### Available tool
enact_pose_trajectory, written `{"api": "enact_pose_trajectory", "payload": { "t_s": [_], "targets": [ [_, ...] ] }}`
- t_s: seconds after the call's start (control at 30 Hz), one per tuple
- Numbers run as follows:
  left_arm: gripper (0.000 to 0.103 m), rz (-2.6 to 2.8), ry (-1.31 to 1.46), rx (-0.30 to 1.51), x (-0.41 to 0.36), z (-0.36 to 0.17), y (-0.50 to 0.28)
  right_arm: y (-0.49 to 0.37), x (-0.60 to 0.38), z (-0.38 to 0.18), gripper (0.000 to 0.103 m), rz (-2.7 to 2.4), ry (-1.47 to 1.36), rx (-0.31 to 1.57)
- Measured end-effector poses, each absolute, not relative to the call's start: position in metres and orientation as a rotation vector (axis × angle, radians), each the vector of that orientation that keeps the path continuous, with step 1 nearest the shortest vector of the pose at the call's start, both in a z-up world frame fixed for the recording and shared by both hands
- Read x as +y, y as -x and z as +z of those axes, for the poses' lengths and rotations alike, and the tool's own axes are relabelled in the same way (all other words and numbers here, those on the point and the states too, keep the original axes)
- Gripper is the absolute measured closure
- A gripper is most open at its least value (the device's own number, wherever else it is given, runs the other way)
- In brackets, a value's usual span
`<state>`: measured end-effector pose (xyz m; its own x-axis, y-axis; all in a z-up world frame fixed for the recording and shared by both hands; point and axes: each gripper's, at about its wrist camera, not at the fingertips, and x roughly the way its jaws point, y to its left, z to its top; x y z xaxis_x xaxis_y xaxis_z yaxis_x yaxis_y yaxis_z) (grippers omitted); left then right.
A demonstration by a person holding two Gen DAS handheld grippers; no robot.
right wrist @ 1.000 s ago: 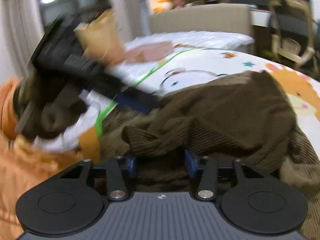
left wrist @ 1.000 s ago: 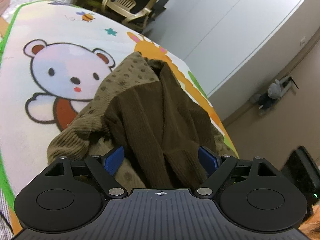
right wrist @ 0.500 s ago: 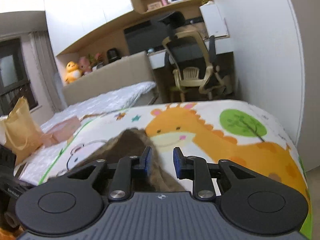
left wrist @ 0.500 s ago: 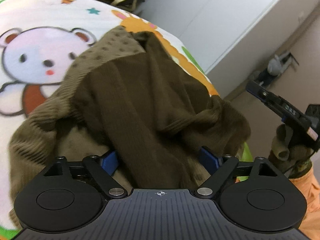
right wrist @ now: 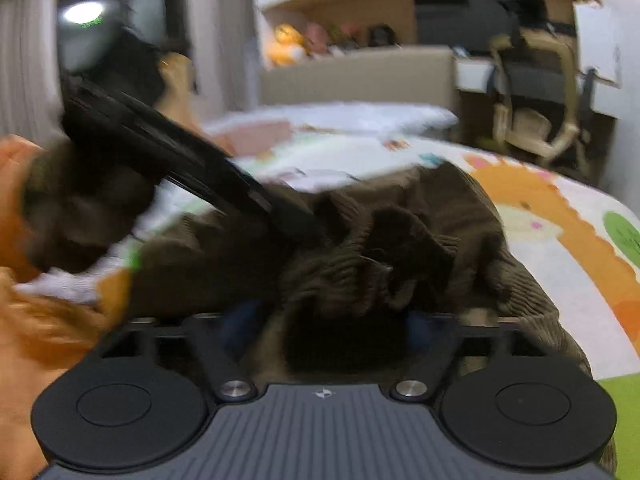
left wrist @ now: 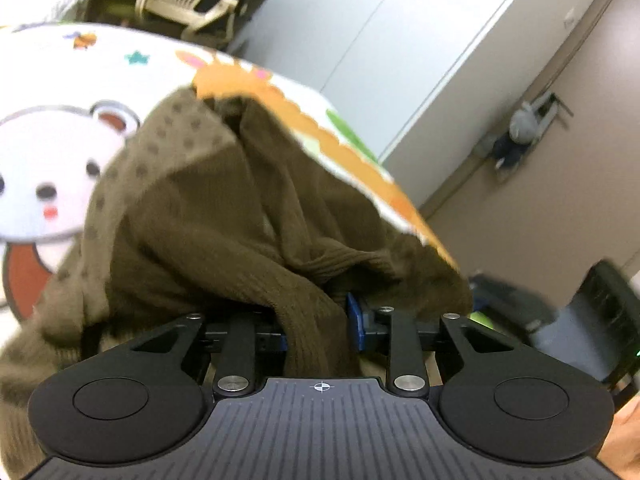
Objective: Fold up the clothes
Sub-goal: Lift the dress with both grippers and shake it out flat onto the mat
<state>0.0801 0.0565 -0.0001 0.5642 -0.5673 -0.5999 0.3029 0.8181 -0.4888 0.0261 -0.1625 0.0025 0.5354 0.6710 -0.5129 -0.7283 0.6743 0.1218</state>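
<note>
A brown ribbed sweater (left wrist: pixel 224 208) with a lighter dotted part lies crumpled on a cartoon play mat (left wrist: pixel 52 152) over the bed. My left gripper (left wrist: pixel 318 330) is shut on a rolled fold of the sweater. In the right wrist view the sweater (right wrist: pixel 400 248) bunches in front of my right gripper (right wrist: pixel 324 328), whose jaws stand wide apart with fabric between them. The left gripper (right wrist: pixel 168 160) shows there as a black body reaching in from the left.
A beige chair (right wrist: pixel 532 112) and a desk stand beyond the mat. A white wardrobe (left wrist: pixel 400 40) and a grey plush toy (left wrist: pixel 520 128) are to the right. A second bed with a pale cover (right wrist: pixel 340 116) lies behind. The person's orange sleeve (right wrist: pixel 24 320) is at left.
My left gripper has closed on a fold of the sweater. My right gripper, nearly shut and pointing up across the mat half a second ago, has opened wide and dropped back to the sweater.
</note>
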Motion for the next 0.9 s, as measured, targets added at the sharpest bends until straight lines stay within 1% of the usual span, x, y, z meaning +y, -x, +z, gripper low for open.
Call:
{"api": "enact_pose_trajectory", "payload": {
  "t_s": [0.07,0.1,0.13,0.17,0.27,0.33,0.4,0.43,0.5,0.53,0.57,0.6,0.63,0.67,0.73,0.83,0.9],
  "targets": [
    [0.070,-0.516,0.366,0.805,0.062,0.006,-0.079,-0.043,-0.165,0.000,0.070,0.829,0.037,0.593],
    [0.065,-0.516,0.377,0.801,0.065,0.008,-0.078,-0.048,-0.169,0.001,0.076,0.836,-0.003,0.585],
    [0.049,-0.522,0.393,0.804,0.067,0.008,-0.076,-0.052,-0.173,0.002,0.085,0.841,-0.037,0.577],
    [0.035,-0.530,0.407,0.809,0.068,0.008,-0.074,-0.057,-0.176,0.004,0.087,0.831,-0.044,0.565],
    [0.022,-0.579,0.416,0.860,0.058,0.001,-0.071,-0.073,-0.197,0.025,0.090,0.714,-0.030,0.486],
    [0.016,-0.611,0.390,0.904,0.045,-0.005,-0.073,-0.096,-0.226,0.044,0.091,0.557,-0.060,0.417],
    [0.016,-0.626,0.352,0.934,0.032,-0.011,-0.077,-0.122,-0.255,0.053,0.091,0.379,-0.063,0.371],
    [0.017,-0.623,0.332,0.948,0.027,-0.016,-0.080,-0.136,-0.268,0.055,0.091,0.289,-0.052,0.355],
    [0.034,-0.603,0.295,0.960,0.019,-0.021,-0.087,-0.159,-0.289,0.052,0.091,0.166,-0.039,0.364],
    [0.054,-0.603,0.289,0.944,0.022,-0.017,-0.089,-0.169,-0.298,0.048,0.091,0.129,-0.040,0.385],
    [0.068,-0.602,0.284,0.927,0.025,-0.013,-0.091,-0.176,-0.304,0.043,0.091,0.119,-0.061,0.413],
    [0.074,-0.601,0.278,0.910,0.028,-0.009,-0.093,-0.182,-0.309,0.038,0.091,0.110,-0.079,0.439],
    [0.091,-0.600,0.272,0.893,0.031,-0.005,-0.095,-0.185,-0.309,0.033,0.091,0.107,-0.079,0.457],
    [0.094,-0.599,0.267,0.876,0.034,-0.001,-0.098,-0.188,-0.308,0.029,0.091,0.105,-0.079,0.471],
    [0.095,-0.580,0.261,0.827,0.046,0.011,-0.103,-0.194,-0.301,0.030,0.091,0.105,-0.061,0.475],
    [0.095,-0.433,0.292,0.661,0.104,0.054,-0.121,-0.203,-0.290,0.031,0.091,0.103,-0.034,0.477],
    [0.096,-0.308,0.331,0.564,0.151,0.079,-0.132,-0.211,-0.286,0.041,0.092,0.079,-0.013,0.442]
  ]
}}
